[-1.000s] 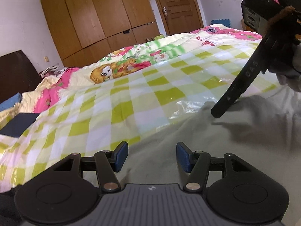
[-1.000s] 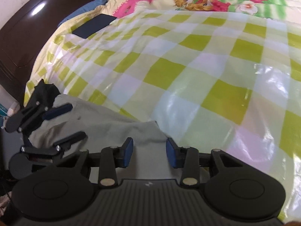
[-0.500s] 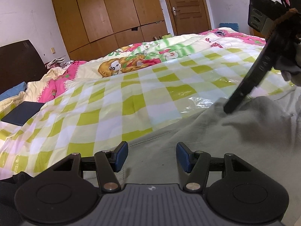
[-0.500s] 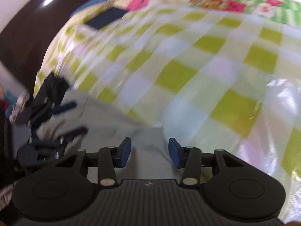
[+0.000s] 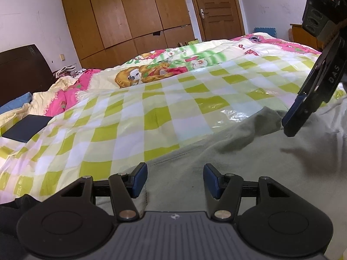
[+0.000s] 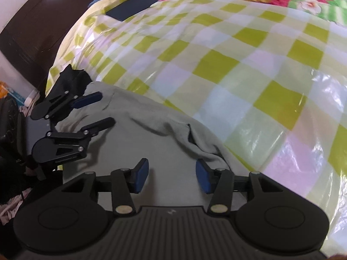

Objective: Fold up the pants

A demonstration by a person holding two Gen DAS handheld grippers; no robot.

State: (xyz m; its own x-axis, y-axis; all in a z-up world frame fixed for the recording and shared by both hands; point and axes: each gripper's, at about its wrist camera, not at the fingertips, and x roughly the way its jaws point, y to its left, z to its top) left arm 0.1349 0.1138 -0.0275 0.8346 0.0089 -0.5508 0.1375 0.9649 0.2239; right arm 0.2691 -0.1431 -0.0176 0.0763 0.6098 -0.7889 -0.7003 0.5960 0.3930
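Since the earlier frames the right gripper (image 6: 172, 176) has just been opening its jaws, with nothing but flat cloth showing in the gap between its blue pads, and the edge of the pale grey-green cotton pants (image 6: 138, 138) beneath it now shows a raised fold that lay flatter before. The left gripper (image 5: 175, 179) has barely shifted. Its jaws stand apart too, gripping nothing, the blue pads hovering over the pants (image 5: 227, 151) near their hem edge.

The right wrist view shows the left gripper (image 6: 95, 110) from the side at the far left end of the pants, fingers spread and lying just above the cloth; whether they touch it I cannot tell. The left wrist view in turn shows the right gripper (image 5: 297, 119) coming in from the upper right, one black finger pointing down at the fabric, its tip just above a rumpled ridge.

The pants lie along the near edge of the glossy green-and-white checked plastic sheet (image 5: 134, 125), spread across both views under the two tools. Beyond it lies a pink and yellow cartoon-print quilt (image 5: 151, 73). Only the left wrist view shows the brown wooden wardrobe (image 5: 130, 17) and door (image 5: 216, 10); a flat dark blue rectangular pad (image 6: 132, 7) appears in both.
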